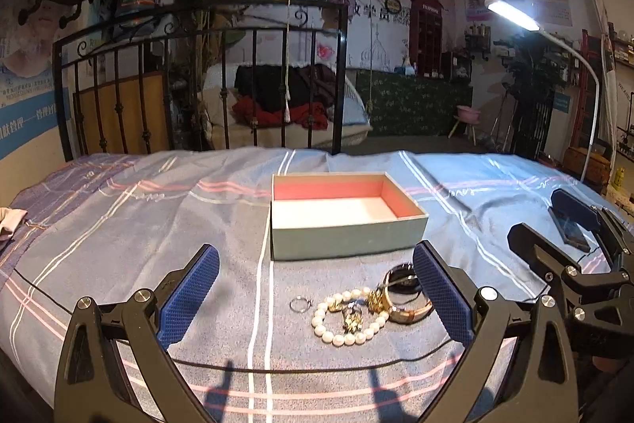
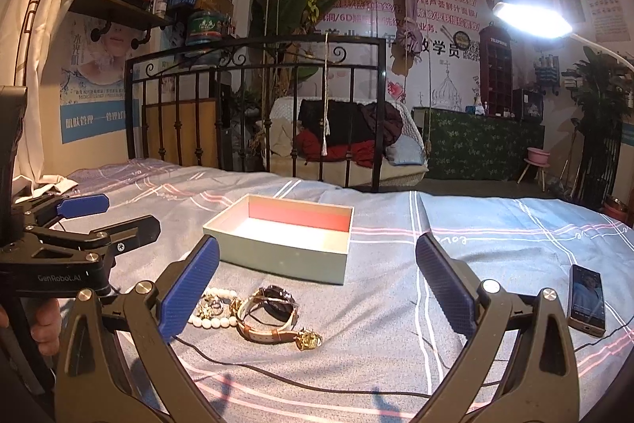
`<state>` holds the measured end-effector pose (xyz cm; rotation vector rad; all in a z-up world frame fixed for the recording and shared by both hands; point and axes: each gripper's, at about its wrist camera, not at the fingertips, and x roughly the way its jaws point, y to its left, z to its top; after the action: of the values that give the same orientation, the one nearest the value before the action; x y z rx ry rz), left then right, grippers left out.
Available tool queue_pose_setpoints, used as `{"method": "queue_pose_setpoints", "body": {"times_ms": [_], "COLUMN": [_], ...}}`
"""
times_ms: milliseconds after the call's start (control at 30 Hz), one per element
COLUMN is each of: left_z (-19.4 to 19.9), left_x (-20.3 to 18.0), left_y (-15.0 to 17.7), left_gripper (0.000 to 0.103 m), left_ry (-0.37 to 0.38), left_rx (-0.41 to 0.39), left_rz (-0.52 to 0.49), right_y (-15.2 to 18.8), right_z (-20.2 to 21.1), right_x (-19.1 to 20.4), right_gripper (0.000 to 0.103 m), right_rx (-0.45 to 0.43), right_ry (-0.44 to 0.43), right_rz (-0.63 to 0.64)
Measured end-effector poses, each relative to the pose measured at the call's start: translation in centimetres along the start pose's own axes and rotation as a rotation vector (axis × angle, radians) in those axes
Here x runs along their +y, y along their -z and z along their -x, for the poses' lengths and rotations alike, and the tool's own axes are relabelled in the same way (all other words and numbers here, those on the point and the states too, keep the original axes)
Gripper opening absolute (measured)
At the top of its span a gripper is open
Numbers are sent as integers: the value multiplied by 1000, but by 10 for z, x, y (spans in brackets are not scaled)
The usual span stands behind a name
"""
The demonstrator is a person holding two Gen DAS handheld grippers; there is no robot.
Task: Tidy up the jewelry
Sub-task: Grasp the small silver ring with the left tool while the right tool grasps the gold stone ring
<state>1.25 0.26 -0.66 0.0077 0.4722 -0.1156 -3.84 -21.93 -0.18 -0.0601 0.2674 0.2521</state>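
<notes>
An open box [image 1: 340, 215] with pale green walls and a pink inside stands empty on the striped bedsheet; it also shows in the right wrist view [image 2: 283, 242]. In front of it lies a pile of jewelry: a pearl bracelet [image 1: 348, 320], a small silver ring [image 1: 300, 304], gold pieces [image 1: 352, 318] and a watch [image 1: 404, 294] with a tan strap. The right wrist view shows the watch [image 2: 273, 312], pearls [image 2: 212, 320] and a gold piece [image 2: 308, 339]. My left gripper [image 1: 317, 294] is open around the pile, above it. My right gripper [image 2: 317, 288] is open, to the right of the pile.
A phone [image 2: 587, 300] lies on the sheet at the right. A black cable [image 2: 277, 375] runs across the sheet near the front. A black iron bed frame [image 1: 198, 82] stands behind the bed. A lit lamp [image 2: 531, 20] hangs over the right side.
</notes>
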Motion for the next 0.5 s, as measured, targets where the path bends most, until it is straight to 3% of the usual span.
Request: {"method": "queue_pose_setpoints", "body": {"times_ms": [100,167,367,433,500], "left_z": [-18,-28,-55,-67,-78], "left_x": [6,10,22,30,34], "left_y": [6,12,17,14,12], "left_gripper": [96,96,96,91,80], "left_ry": [8,13,-45,-63,-60], "left_rx": [134,196,288,311,345], "left_rz": [-7,-12,-32,-14,-6], "right_y": [4,10,25,28,31], "right_z": [-15,-25,-51,-58,-65], "right_x": [-8,-14,-24,-24,-22], "right_gripper": [96,89,84,84,83], "right_rx": [125,183,285,302,321], "right_ry": [-16,-22,-39,-48,-61], "right_rz": [-20,-36,-55,-58,-56]}}
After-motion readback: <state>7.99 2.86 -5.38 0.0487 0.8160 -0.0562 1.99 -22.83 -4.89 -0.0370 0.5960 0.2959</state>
